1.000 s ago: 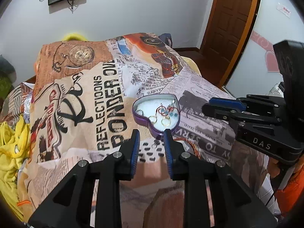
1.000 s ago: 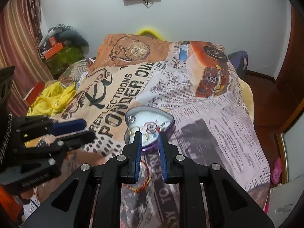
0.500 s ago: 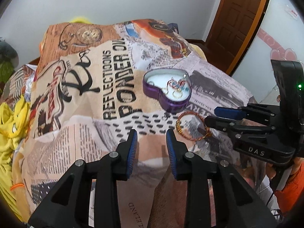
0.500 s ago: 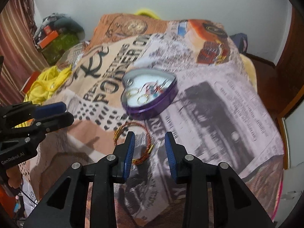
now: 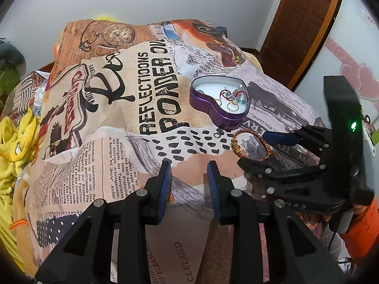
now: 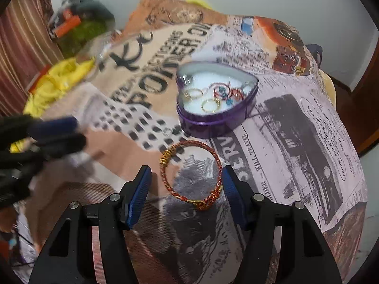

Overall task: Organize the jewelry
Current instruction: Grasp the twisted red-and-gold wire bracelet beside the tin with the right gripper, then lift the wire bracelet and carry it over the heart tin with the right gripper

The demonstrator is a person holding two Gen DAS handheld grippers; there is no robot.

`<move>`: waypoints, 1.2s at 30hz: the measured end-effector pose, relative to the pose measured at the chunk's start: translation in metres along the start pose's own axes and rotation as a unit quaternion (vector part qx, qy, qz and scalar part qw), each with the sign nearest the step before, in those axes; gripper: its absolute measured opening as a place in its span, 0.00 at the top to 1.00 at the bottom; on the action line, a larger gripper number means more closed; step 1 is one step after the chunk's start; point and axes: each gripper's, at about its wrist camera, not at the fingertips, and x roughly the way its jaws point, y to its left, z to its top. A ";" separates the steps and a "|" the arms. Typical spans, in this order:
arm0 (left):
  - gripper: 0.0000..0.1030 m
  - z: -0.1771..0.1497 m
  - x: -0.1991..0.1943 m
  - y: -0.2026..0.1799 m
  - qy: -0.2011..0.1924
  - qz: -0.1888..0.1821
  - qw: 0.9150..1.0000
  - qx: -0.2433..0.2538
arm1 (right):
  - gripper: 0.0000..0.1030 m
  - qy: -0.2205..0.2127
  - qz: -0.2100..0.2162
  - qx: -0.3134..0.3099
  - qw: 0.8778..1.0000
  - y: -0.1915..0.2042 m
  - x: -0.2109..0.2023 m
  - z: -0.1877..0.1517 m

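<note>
A purple heart-shaped tin lies open on the printed blanket, with gold rings and red and blue pieces inside. Just in front of it lies a red and gold bangle. My right gripper points down at the bangle. Its jaws are opening, and the bangle lies flat between them with neither pad pressing on it. A small silver ring sits loose on the blanket beside the tin. My left gripper hovers left of the bangle with a narrow gap and nothing between its fingers.
The blanket covers a bed and drops off at the near and right edges. Yellow cloth is heaped at the left. A brown door stands at the back right. An orange sleeve shows behind the right gripper.
Both grippers have come down toward the blanket. The right gripper's jaws have spread wide and now stand on either side of the bangle. The left gripper's gap barely changed.
</note>
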 end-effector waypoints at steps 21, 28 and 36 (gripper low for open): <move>0.70 0.019 0.037 -0.022 0.027 -0.021 0.999 0.024 | 0.93 -0.033 0.007 0.007 0.999 -0.028 -0.010 -0.011; 0.70 0.027 0.058 -0.035 0.040 -0.009 0.998 0.043 | 0.94 -0.059 0.006 0.040 0.997 -0.051 -0.029 -0.012; 0.70 0.035 0.076 -0.037 0.047 -0.007 0.998 0.044 | 0.93 -0.081 0.002 0.055 0.995 -0.061 -0.037 -0.007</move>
